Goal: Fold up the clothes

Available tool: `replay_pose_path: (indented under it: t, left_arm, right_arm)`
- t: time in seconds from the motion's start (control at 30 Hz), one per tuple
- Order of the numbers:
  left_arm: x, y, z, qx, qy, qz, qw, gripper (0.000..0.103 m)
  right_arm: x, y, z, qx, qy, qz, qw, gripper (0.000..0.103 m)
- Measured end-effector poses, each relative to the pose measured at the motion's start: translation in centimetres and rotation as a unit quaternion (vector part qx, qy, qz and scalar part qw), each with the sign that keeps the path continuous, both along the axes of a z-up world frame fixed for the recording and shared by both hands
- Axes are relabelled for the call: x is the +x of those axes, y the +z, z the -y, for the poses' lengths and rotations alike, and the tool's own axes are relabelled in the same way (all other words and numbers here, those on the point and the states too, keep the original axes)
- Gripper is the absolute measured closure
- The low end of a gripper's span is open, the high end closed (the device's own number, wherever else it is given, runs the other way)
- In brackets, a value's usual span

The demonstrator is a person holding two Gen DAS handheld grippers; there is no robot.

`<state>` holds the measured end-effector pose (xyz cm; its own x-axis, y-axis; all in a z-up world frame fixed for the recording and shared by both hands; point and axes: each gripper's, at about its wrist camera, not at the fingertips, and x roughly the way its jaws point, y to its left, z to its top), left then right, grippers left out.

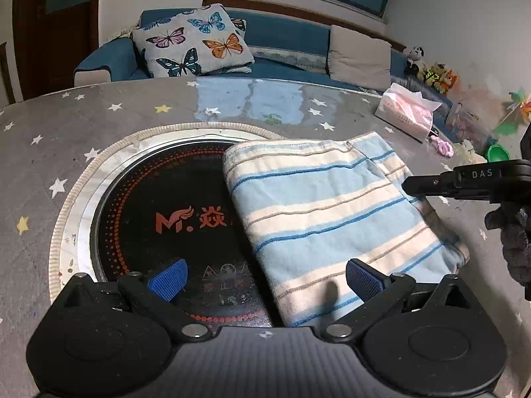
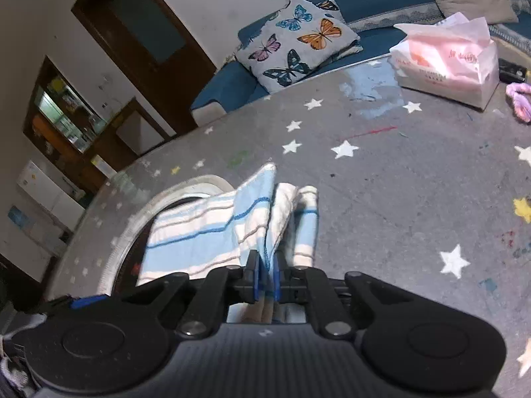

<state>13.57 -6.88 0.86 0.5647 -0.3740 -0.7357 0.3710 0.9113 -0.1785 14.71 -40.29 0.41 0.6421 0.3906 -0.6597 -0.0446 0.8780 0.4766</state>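
A folded cloth with light blue and cream stripes (image 1: pixel 332 219) lies on the grey starred table, its left part over a round black cooktop (image 1: pixel 159 219). My left gripper (image 1: pixel 265 278) hovers open at the cloth's near edge, its left pad (image 1: pixel 169 278) above the cooktop and its right pad (image 1: pixel 363 280) above the cloth, nothing pinched. My right gripper (image 2: pixel 265 277) is shut on the cloth (image 2: pixel 199 232), with a bunched edge squeezed between its blue pads. In the left wrist view the right gripper (image 1: pixel 411 187) reaches in from the right at the cloth's far right edge.
A pink tissue pack (image 2: pixel 448 63) and a pink knotted item (image 2: pixel 521 99) lie on the table's far right. Beyond the table stands a blue sofa (image 1: pixel 285 36) with a butterfly pillow (image 1: pixel 195 43). Small toys (image 1: pixel 434 73) crowd the right end. The grey tablecloth (image 2: pixel 398 182) stretches right of the cloth.
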Motion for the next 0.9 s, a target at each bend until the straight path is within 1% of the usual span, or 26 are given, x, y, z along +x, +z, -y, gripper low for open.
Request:
replay_pose_path:
  t: [0.07, 0.17, 0.23, 0.27, 0.33, 0.43, 0.57, 0.67, 0.8, 0.9]
  left_arm:
    - [0.1, 0.2, 0.2, -0.002, -0.003, 0.004, 1.0, 0.0]
    - [0.1, 0.6, 0.6, -0.003, -0.008, 0.011, 0.9999, 0.0]
    - [0.1, 0.7, 0.8, -0.004, -0.01, 0.015, 0.9998, 0.0]
    - [0.2, 0.8, 0.9, -0.006, -0.011, 0.017, 0.9998, 0.0]
    - [0.2, 0.9, 1.1, -0.009, -0.011, 0.02, 0.9997, 0.0]
    - [0.1, 1.1, 1.3, -0.015, -0.011, 0.026, 0.9995, 0.0]
    - [0.1, 1.3, 1.2, -0.021, -0.009, 0.032, 0.9992, 0.0]
    - [0.3, 1.3, 1.2, -0.026, -0.007, 0.033, 0.9991, 0.0]
    - [0.5, 1.2, 1.4, -0.027, -0.006, 0.031, 0.9991, 0.0]
    - [0.6, 0.9, 1.8, -0.023, -0.005, 0.027, 0.9994, 0.0]
  right_arm:
    - [-0.5, 0.7, -0.4, -0.025, 0.002, 0.015, 1.0, 0.09]
    - [-1.7, 2.4, -1.3, -0.044, 0.015, 0.045, 0.998, 0.088]
    - [-2.7, 3.4, -2.1, -0.053, 0.034, 0.062, 0.996, 0.085]
    - [-3.1, 3.6, -2.6, -0.058, 0.045, 0.066, 0.995, 0.083]
    - [-3.9, 3.7, -3.8, -0.07, 0.075, 0.068, 0.992, 0.082]
    - [-4.8, 2.8, -4.9, -0.098, 0.099, 0.056, 0.989, 0.082]
    - [-6.0, 0.8, -5.1, -0.138, 0.099, 0.041, 0.985, 0.082]
    - [-7.0, 0.6, -4.4, -0.137, 0.087, 0.043, 0.986, 0.08]
    - [-8.5, 1.4, -4.4, -0.142, 0.089, 0.068, 0.984, 0.079]
    - [-8.6, 0.2, -4.7, -0.156, 0.095, 0.054, 0.982, 0.078]
